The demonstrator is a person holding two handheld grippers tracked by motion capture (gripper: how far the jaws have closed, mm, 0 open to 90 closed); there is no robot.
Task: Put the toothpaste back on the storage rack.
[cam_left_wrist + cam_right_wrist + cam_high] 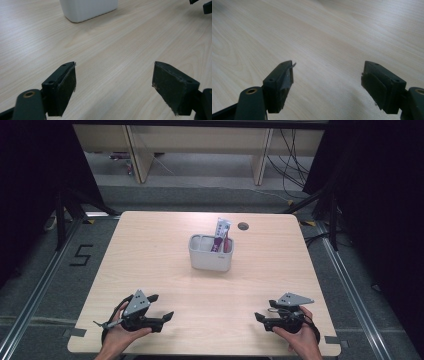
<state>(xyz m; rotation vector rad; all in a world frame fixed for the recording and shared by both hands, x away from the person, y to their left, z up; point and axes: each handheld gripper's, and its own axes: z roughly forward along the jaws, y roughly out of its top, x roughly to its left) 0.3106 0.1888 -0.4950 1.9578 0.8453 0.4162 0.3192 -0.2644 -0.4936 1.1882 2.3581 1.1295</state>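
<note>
A white two-compartment holder (210,252) stands in the middle of the light wooden table (150,255). A purple and white tube (220,234) and a red item stick up from its right compartment. My left gripper (161,307) rests near the front left edge, open, with nothing between its jaws. Low on the front right, my right gripper (261,317) is open and empty too. In the left gripper view the holder's base (88,9) lies ahead of the open left gripper (113,85). In the right gripper view, bare wood lies between the wide-apart jaws of the right gripper (327,83).
A round cable hole (243,226) sits near the table's far edge, right of the holder. Beyond the table are wooden furniture legs (137,157) and loose cables (292,165) on the floor. Black curtains flank both sides. The other gripper's tips (203,5) show at top right in the left gripper view.
</note>
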